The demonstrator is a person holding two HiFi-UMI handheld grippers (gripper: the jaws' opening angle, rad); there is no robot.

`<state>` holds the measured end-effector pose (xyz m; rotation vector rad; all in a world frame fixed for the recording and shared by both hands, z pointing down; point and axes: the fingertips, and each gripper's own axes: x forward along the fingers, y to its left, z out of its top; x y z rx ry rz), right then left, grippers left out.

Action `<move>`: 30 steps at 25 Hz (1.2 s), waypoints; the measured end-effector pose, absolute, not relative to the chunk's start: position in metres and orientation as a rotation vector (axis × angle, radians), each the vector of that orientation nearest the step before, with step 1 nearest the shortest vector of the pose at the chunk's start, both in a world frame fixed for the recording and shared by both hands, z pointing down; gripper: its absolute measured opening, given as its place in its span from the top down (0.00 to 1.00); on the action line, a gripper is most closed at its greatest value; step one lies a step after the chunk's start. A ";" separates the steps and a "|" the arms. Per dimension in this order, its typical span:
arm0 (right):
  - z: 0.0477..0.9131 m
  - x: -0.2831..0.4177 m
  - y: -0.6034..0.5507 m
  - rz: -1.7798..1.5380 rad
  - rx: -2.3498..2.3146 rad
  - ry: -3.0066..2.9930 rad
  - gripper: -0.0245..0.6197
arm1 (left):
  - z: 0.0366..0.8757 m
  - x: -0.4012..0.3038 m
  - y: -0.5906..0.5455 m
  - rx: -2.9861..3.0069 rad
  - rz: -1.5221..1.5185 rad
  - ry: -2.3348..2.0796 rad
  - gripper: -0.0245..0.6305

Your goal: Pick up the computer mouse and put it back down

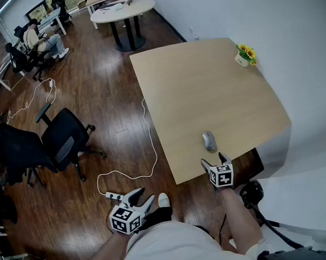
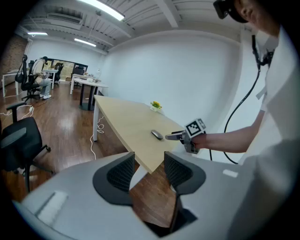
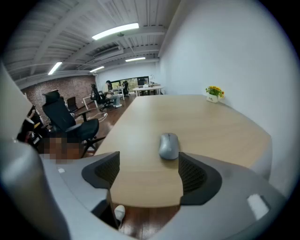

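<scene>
An office: swivel chairs [image 1: 63, 137], wood-floored open room, desks with monitors [image 1: 39, 11], round meeting table [image 1: 122, 10].

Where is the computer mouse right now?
In the head view, the mouse lies on the wooden table near the person's edge, just ahead of the open right gripper, which is not touching it.

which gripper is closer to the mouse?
The right gripper, open, just short of the mouse on the table; the left gripper hangs over the floor.
</scene>
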<state>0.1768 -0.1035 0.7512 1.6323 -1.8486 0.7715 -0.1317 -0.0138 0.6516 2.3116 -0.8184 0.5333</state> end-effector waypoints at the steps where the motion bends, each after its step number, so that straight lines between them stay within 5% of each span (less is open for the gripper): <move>1: 0.764 0.185 -0.123 0.776 1.641 -1.809 0.35 | 0.656 -0.137 -0.020 2.296 0.535 -0.823 0.69; 8: 0.824 0.224 -0.198 0.858 1.685 -1.653 0.35 | 0.674 -0.153 -0.037 2.211 0.566 -0.860 0.69; 13: 0.829 0.220 -0.200 0.859 1.642 -1.727 0.49 | 0.678 -0.139 -0.022 2.160 0.578 -0.887 0.69; 17: 0.826 0.219 -0.200 0.854 1.582 -1.777 0.49 | 0.676 -0.119 -0.011 2.159 0.589 -0.937 0.69; 30: 0.716 0.211 -0.114 0.821 1.448 -2.076 0.49 | 0.627 -0.045 -0.012 2.278 0.481 -0.941 0.69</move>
